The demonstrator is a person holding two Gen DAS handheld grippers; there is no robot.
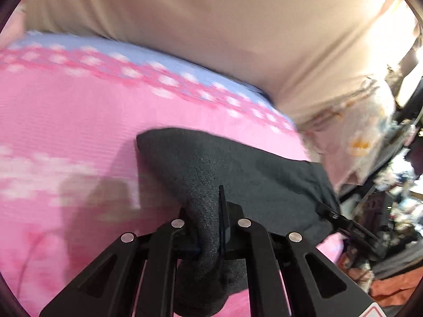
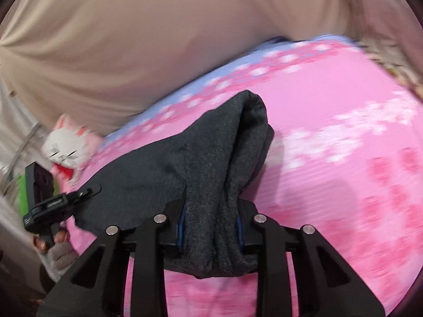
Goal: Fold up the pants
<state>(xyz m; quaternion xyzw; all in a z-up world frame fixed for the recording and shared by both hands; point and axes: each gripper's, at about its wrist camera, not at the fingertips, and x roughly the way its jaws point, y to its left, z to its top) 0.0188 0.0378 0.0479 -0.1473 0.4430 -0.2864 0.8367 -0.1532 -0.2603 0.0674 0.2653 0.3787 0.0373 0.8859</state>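
A beige curtain (image 1: 211, 26) is seen hanging beyond both hand-held grippers, filling the upper part of each view. Below it, a pink bed cover (image 1: 66, 119) with white blossoms and a pale blue border is spread under and ahead of the grippers (the surface looks like a bed, though its frame is not shown). The dark grey pants (image 2: 185, 158) are held up over this cover, stretched between the two grippers, with a folded end pointing away toward the curtain. A bunched edge of the pants is clamped between the fingers of the left hand-held gripper (image 1: 208, 227), with some cloth hanging down beneath it. Another bunched edge is pinched by the right hand-held gripper (image 2: 211, 227), whose fingers are closed on a thick gather of the fabric. In the right wrist view, the left gripper is seen to the left, at the far corner of the cloth, gripped by a hand (image 2: 56, 248) in a grey sleeve. Beyond that hand, a white and pink cat plush toy (image 2: 68, 150) is seen lying at the edge of the cover.
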